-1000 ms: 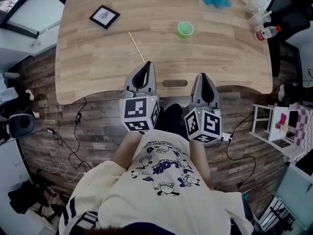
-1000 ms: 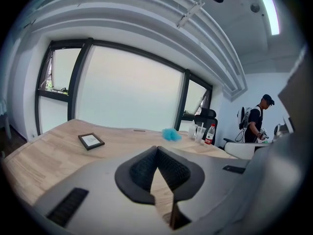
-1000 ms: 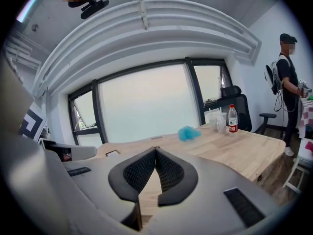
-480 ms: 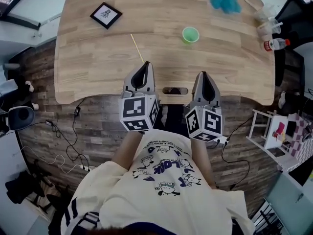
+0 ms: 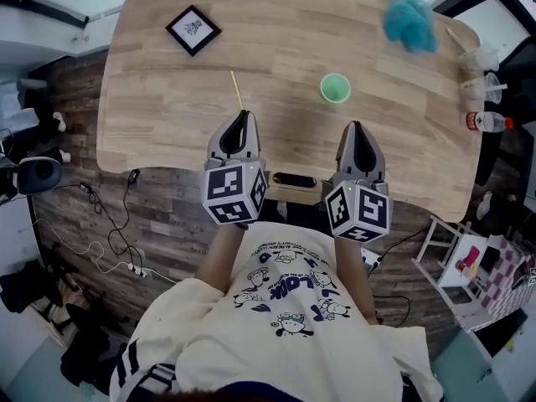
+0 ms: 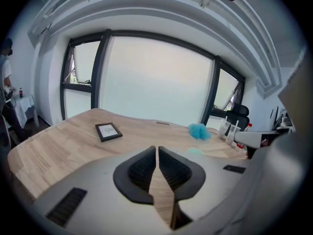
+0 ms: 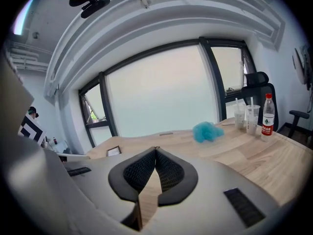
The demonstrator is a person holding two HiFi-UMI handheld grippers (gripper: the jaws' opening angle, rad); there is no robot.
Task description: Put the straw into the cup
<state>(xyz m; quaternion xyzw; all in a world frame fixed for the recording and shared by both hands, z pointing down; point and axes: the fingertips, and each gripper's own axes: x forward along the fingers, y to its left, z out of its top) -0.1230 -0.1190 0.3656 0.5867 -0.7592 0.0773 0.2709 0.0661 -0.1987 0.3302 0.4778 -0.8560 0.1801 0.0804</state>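
Pale wooden desk (image 5: 151, 99) under both tools, with the thin straw (image 5: 238, 90) lying flat just ahead of the left gripper (image 5: 241, 115) and the green cup (image 5: 336, 88) standing upright to its right, ahead of the right gripper (image 5: 357, 127). Both sets of fingers are pressed together with nothing between them. To my eye the pick-up comes first: part the left fingers, come down across the straw's middle, and pinch lightly so it doesn't roll away

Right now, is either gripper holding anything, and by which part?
Nothing. The left gripper and right gripper have empty, shut jaws; the straw lies on the table.
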